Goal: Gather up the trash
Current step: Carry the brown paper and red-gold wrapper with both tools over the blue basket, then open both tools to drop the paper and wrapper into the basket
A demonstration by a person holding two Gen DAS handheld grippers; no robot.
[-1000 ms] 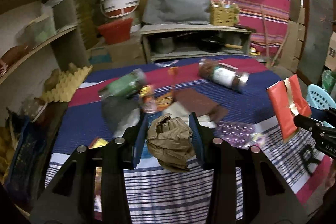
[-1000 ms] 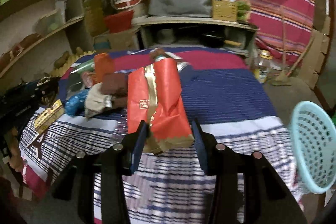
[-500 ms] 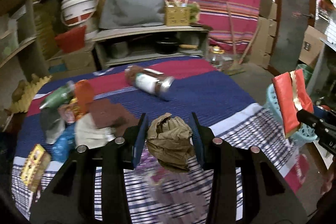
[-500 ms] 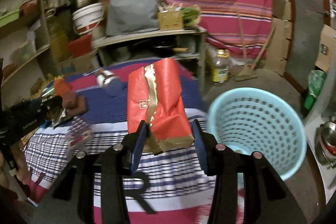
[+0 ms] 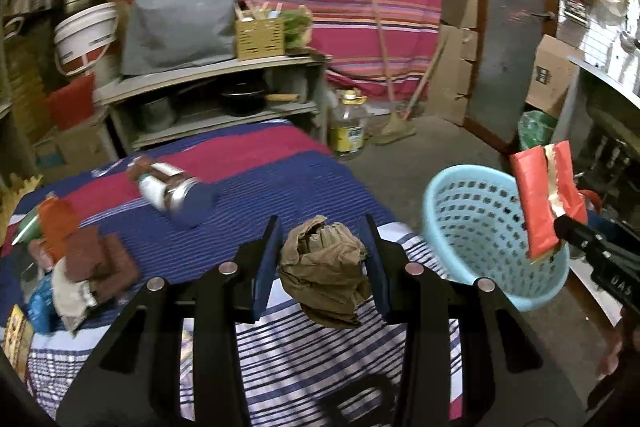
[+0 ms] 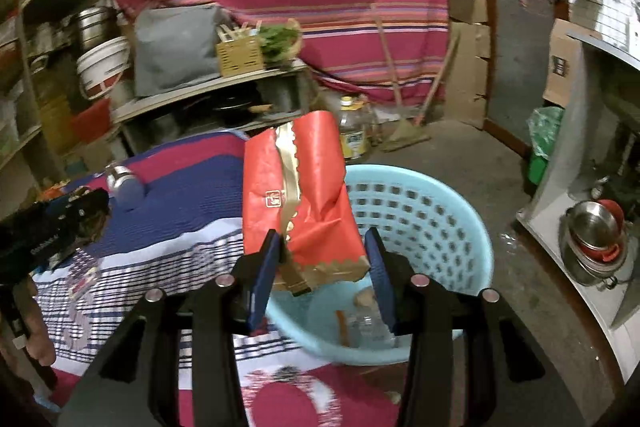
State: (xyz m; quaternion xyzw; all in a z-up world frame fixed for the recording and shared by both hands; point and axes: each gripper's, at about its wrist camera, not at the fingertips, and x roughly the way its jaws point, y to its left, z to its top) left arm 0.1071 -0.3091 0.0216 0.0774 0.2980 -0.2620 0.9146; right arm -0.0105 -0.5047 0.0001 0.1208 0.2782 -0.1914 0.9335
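Observation:
My left gripper [image 5: 322, 267] is shut on a crumpled brown paper ball [image 5: 324, 273], held above the striped table's right end. My right gripper [image 6: 320, 273] is shut on a red and gold paper wrapper [image 6: 296, 195], held over the near rim of a light blue plastic basket [image 6: 432, 211]. The basket stands on the floor right of the table and holds a few bits of trash. In the left wrist view the basket [image 5: 468, 227] sits to the right, with the red wrapper [image 5: 544, 203] above its far side.
The table [image 5: 256, 179] with a blue, red and white striped cloth carries a lying jar [image 5: 172, 193], brown pieces [image 5: 100, 259] and several wrappers at its left. A shelf unit [image 5: 216, 95] and an oil bottle [image 5: 350, 125] stand behind. A counter with metal bowls [image 6: 596, 243] is at right.
Both grippers have swung right, away from the table's trash pile toward the basket. The red wrapper now hangs over the basket. Both grips are unchanged.

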